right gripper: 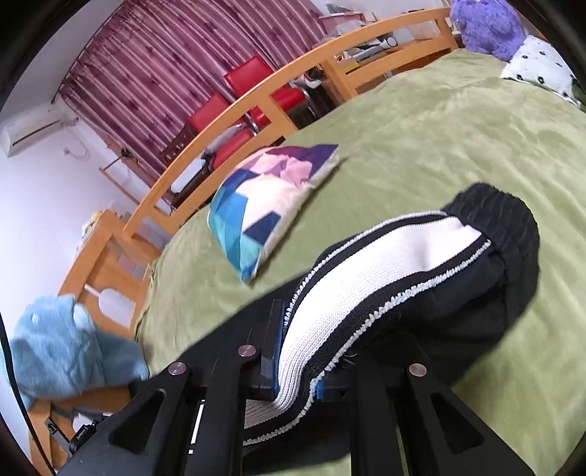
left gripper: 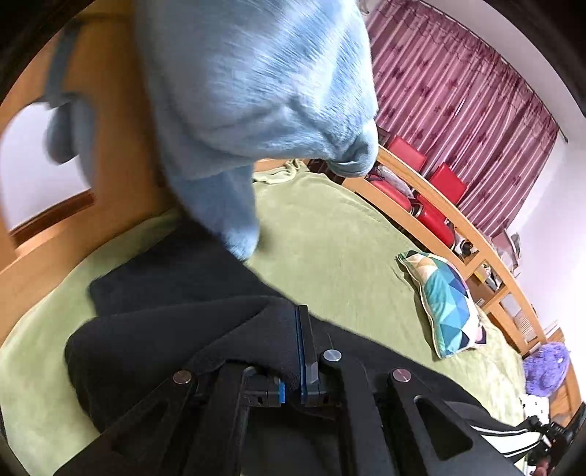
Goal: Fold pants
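Black pants (left gripper: pixel 175 307) with a white side stripe lie on the green bedspread (left gripper: pixel 340 249). My left gripper (left gripper: pixel 293 351) is shut on a fold of the black fabric near the leg end. My right gripper (right gripper: pixel 296 351) is shut on the pants (right gripper: pixel 457 278) across the white stripe (right gripper: pixel 384 263), below the gathered black waistband (right gripper: pixel 501 208), which hangs just above the bedspread (right gripper: pixel 439 131). The right gripper's far finger is hidden under the cloth.
A geometric-patterned pillow (left gripper: pixel 447 296) (right gripper: pixel 271 205) lies on the bed beyond the pants. A light blue fuzzy sleeve (left gripper: pixel 256 91) (right gripper: pixel 69 355) hangs close. A wooden bed rail (right gripper: pixel 256 106), red chairs (right gripper: pixel 234 110), curtain (left gripper: pixel 457 84) and a purple plush (right gripper: pixel 483 25) stand behind.
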The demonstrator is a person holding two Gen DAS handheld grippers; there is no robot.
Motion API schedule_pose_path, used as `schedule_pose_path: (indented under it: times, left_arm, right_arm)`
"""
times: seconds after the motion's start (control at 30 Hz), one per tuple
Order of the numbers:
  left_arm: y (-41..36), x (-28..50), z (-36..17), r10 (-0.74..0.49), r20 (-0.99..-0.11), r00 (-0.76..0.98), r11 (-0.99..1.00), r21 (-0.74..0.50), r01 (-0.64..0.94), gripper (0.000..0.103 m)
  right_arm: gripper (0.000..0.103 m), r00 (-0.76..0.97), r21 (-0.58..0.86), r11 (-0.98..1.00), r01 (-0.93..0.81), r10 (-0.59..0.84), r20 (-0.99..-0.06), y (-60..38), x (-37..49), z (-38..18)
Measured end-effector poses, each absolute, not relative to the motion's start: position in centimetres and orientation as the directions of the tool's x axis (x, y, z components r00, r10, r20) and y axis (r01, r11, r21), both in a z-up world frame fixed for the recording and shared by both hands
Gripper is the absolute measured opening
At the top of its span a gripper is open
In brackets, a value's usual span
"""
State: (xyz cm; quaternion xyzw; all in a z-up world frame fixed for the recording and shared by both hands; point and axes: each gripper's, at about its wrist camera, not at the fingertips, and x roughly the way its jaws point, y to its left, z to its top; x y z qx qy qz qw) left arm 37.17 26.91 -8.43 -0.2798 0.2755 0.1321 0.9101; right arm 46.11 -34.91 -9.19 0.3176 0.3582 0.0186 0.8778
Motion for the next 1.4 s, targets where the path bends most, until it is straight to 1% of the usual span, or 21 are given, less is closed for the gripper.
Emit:
schedule_pose_path:
  times: [0.1, 0.17, 0.2, 0.23, 0.27, 0.3, 0.37, 0.4, 0.43, 0.47, 0.5, 0.53, 0.57, 0.7, 0.87, 1.07, 1.13, 1.23, 1.33, 1.4]
  left_arm:
    - [26.7, 40.7, -9.1, 0.102, -0.587, 0.803, 0.822, -0.405, -0.400, 0.005]
    - [26.5, 42.7, -10.6, 0.106, -0.608, 0.787, 0.822, -0.392, -0.414, 0.005]
    - [26.4, 43.7, -11.6, 0.103, -0.623, 0.776, 0.820, -0.388, -0.420, 0.006]
    - [26.3, 44.3, -12.5, 0.099, -0.638, 0.764, 0.820, -0.382, -0.425, 0.007]
    - [26.2, 44.9, -13.4, 0.097, -0.657, 0.748, 0.822, -0.371, -0.433, 0.009]
    - [25.9, 45.3, -14.1, 0.100, -0.676, 0.730, 0.826, -0.352, -0.439, 0.010]
    - [25.1, 45.7, -15.2, 0.113, -0.710, 0.696, 0.843, -0.302, -0.445, 0.015]
    - [24.8, 45.4, -15.3, 0.113, -0.714, 0.691, 0.852, -0.288, -0.438, 0.024]
    - [24.5, 44.9, -15.2, 0.106, -0.709, 0.697, 0.857, -0.290, -0.425, 0.036]
    - [24.3, 44.2, -15.0, 0.095, -0.700, 0.708, 0.862, -0.298, -0.410, 0.043]
    - [24.1, 43.4, -14.7, 0.089, -0.686, 0.722, 0.865, -0.306, -0.398, 0.059]
    - [23.9, 42.4, -14.4, 0.084, -0.673, 0.735, 0.866, -0.316, -0.388, 0.069]
    - [23.6, 41.3, -14.0, 0.078, -0.662, 0.745, 0.868, -0.322, -0.377, 0.072]
    - [22.2, 37.8, -13.2, 0.062, -0.678, 0.732, 0.881, -0.308, -0.360, 0.073]
    - [20.8, 33.5, -13.2, 0.097, -0.705, 0.702, 0.885, -0.261, -0.385, 0.073]
    - [20.2, 30.2, -13.8, 0.094, -0.722, 0.686, 0.895, -0.241, -0.376, 0.073]
    - [20.3, 29.5, -14.5, 0.062, -0.729, 0.682, 0.889, -0.270, -0.370, 0.071]
    - [21.3, 28.6, -16.4, -0.013, -0.732, 0.681, 0.868, -0.347, -0.356, 0.071]
    - [22.9, 28.4, -18.9, -0.149, -0.700, 0.698, 0.804, -0.497, -0.327, 0.071]
    - [23.7, 28.8, -20.2, -0.186, -0.689, 0.701, 0.767, -0.548, -0.335, 0.071]
  right_arm:
    - [0.013, 0.747, 0.566, 0.798, 0.208, 0.244, -0.619, -35.0, 49.3, -10.8]
    - [0.017, 0.728, 0.552, 0.802, 0.229, 0.235, -0.644, -34.9, 51.7, -12.9]
    - [0.024, 0.714, 0.552, 0.800, 0.235, 0.243, -0.656, -34.8, 52.4, -14.0]
    - [0.028, 0.691, 0.554, 0.796, 0.245, 0.258, -0.676, -34.7, 52.9, -15.6]
    - [0.035, 0.673, 0.555, 0.794, 0.247, 0.271, -0.688, -34.6, 53.0, -16.7]
    - [0.038, 0.658, 0.553, 0.799, 0.238, 0.286, -0.697, -34.3, 53.0, -17.9]
    - [0.038, 0.647, 0.516, 0.829, 0.218, 0.273, -0.712, -33.8, 52.1, -18.8]
    - [0.041, 0.653, 0.486, 0.850, 0.205, 0.251, -0.715, -33.6, 51.0, -18.9]
    - [0.048, 0.660, 0.467, 0.863, 0.194, 0.238, -0.713, -33.5, 50.2, -18.8]
    - [0.053, 0.667, 0.450, 0.876, 0.175, 0.231, -0.708, -33.4, 49.1, -18.5]
    - [0.060, 0.669, 0.437, 0.886, 0.158, 0.229, -0.707, -33.3, 47.9, -18.2]
    - [0.060, 0.670, 0.426, 0.893, 0.146, 0.227, -0.707, -33.3, 46.8, -18.0]
    - [0.060, 0.670, 0.408, 0.903, 0.134, 0.221, -0.708, -33.2, 45.6, -17.9]
    - [0.060, 0.646, 0.324, 0.939, 0.112, 0.179, -0.742, -33.1, 40.4, -18.7]
    - [0.060, 0.597, 0.246, 0.958, 0.147, 0.112, -0.794, -33.3, 35.7, -20.9]
    - [0.060, 0.608, 0.216, 0.966, 0.144, 0.085, -0.789, -33.1, 32.7, -20.5]
    - [0.060, 0.616, 0.236, 0.960, 0.154, 0.094, -0.783, -33.4, 32.5, -20.3]
    - [0.060, 0.602, 0.281, 0.944, 0.173, 0.125, -0.789, -34.2, 32.8, -20.8]
    - [0.060, 0.587, 0.375, 0.901, 0.219, 0.186, -0.788, -35.6, 33.8, -22.7]
    - [0.060, 0.585, 0.441, 0.866, 0.236, 0.236, -0.776, -36.1, 34.7, -24.0]
